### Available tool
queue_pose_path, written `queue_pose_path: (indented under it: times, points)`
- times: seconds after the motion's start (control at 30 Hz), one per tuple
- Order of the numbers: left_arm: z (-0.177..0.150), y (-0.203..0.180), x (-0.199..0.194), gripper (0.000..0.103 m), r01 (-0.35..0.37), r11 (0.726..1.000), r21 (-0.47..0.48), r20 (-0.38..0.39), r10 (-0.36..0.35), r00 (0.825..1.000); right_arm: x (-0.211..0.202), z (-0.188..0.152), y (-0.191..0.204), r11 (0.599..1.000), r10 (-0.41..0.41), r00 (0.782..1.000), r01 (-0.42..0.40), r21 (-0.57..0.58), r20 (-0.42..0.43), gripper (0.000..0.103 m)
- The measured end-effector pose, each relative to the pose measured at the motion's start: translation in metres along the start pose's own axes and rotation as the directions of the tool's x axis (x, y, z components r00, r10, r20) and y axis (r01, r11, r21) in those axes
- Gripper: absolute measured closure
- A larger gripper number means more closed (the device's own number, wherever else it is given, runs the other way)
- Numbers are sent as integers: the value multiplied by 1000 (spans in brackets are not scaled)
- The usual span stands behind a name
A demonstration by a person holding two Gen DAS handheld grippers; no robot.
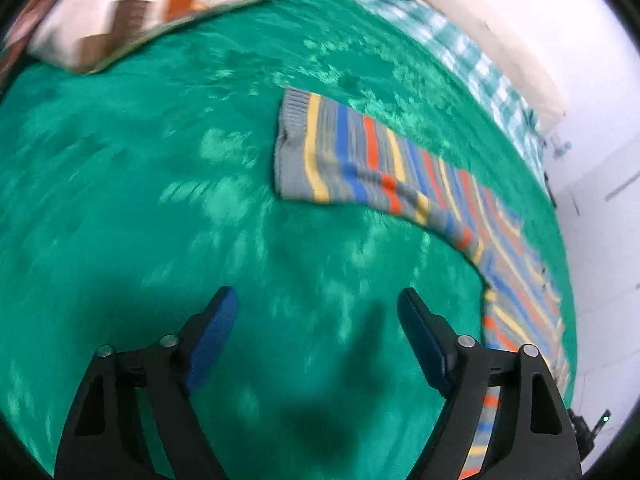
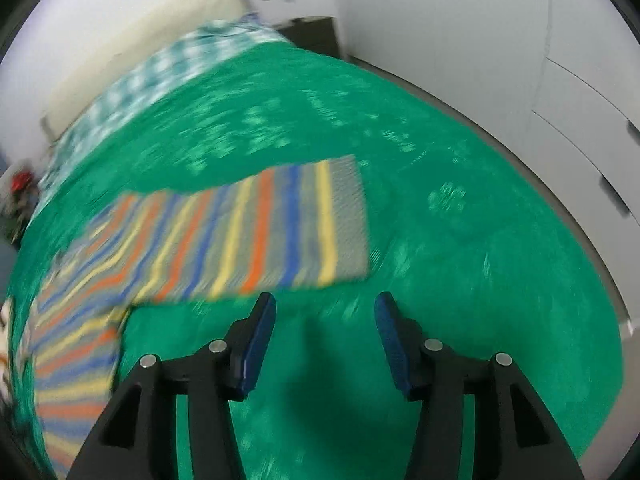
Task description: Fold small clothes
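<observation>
The green plush blanket covers the bed and fills most of both views; its pile shows lighter patches across the surface. A checked teal-and-white cloth lies along the blanket's far edge, next to a cream headboard or mattress edge. White walls and white cupboard doors stand beyond the bed in the right wrist view, with a dark piece of furniture in the corner.

The striped knit garment lies spread flat on the blanket, grey with yellow, blue and orange bands. One sleeve ends in a ribbed cuff, seen ahead of the left gripper and to its right. In the right wrist view the same garment has a sleeve reaching toward the right, its near hem just ahead of the gripper's fingers; the body runs off to the lower left. Both views are motion-blurred, so finer detail of the knit cannot be told.

A patterned cushion, white with brown and orange chevrons, rests on the blanket's far left corner, well apart from the garment.

The left gripper hangs over bare blanket, jaws wide apart, holding nothing. The right gripper is likewise spread and empty, not touching the garment.
</observation>
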State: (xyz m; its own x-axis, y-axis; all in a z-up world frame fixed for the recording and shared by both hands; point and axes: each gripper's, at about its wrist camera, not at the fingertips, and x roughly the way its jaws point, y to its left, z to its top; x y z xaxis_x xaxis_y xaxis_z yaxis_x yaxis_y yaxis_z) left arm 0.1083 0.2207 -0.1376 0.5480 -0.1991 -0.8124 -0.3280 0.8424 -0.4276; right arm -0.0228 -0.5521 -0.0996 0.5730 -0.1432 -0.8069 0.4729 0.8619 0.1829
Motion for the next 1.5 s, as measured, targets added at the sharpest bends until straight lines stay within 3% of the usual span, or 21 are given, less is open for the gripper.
queue_pose_path:
  times: [0.03, 0.1, 0.27, 0.37, 0.4, 0.47, 0.6, 0.7, 0.8, 0.87, 0.97, 1.03, 1.1, 1.17, 1.3, 1.4, 1.5]
  points:
    - [9, -3, 7, 34, -23, 999, 22, 10, 23, 1000, -7, -10, 5, 1000, 25, 1000, -25, -15, -1, 51]
    - [23, -4, 16, 35, -27, 1000, 12, 41, 26, 999, -19, -30, 18, 997, 72, 997, -72, -34, -6, 51]
    - [39, 3, 30, 50, 73, 988, -139, 119, -57, 991, -31, -71, 50, 988, 106, 994, -107, -109, -11, 51]
    - [39, 12, 38, 89, 102, 974, -204, 141, -74, 987, -26, -79, 71, 982, 121, 993, -122, -145, -16, 51]
    - [39, 17, 40, 96, 130, 966, -225, 144, -99, 985, -25, -80, 75, 980, 124, 992, -125, -155, -16, 51]
    - [40, 25, 41, 98, 152, 952, -265, 136, -119, 984, -19, -80, 81, 977, 121, 993, -122, -173, -19, 51]
    - [45, 16, 17, 99, 28, 981, -193, 78, -13, 997, -28, -84, 82, 973, 108, 994, -105, -207, 3, 51]
    - [52, 11, 14, 99, -121, 990, -77, 65, 127, 990, -34, -86, 84, 970, 104, 994, -92, -223, 43, 51]
    - [53, 6, 31, 99, -200, 980, -6, 23, 200, 980, -24, -87, 86, 971, 96, 995, -91, -221, 11, 51]
    - [52, 0, 34, 97, -236, 971, 35, 26, 235, 972, -20, -88, 86, 971, 89, 996, -88, -222, -3, 51]
    - [49, -9, 23, 77, -278, 960, 32, 36, 277, 960, -20, -90, 88, 970, 67, 998, -67, -236, -5, 47]
    - [36, -22, 4, 32, -325, 943, 72, 83, 319, 944, -25, -91, 93, 964, 31, 999, -25, -263, 20, 30]
    - [16, -41, -19, 18, -330, 934, 140, 151, 309, 939, -33, -95, 105, 951, 18, 999, -4, -310, 44, 29]
    - [-10, -70, -35, 17, -285, 928, 240, 167, 250, 954, -39, -101, 123, 936, 24, 999, -10, -353, 35, 29]
    - [-76, -128, -49, 15, -116, 899, 422, 79, 91, 993, -49, -122, 165, 905, 58, 998, -47, -424, 13, 29]
    - [-130, -164, -41, 15, -19, 851, 525, -1, 23, 1000, -55, -139, 193, 873, 93, 995, -70, -482, 24, 29]
    - [-166, -177, -24, 15, -10, 804, 594, -33, 37, 999, -48, -156, 210, 843, 118, 993, -106, -527, -10, 29]
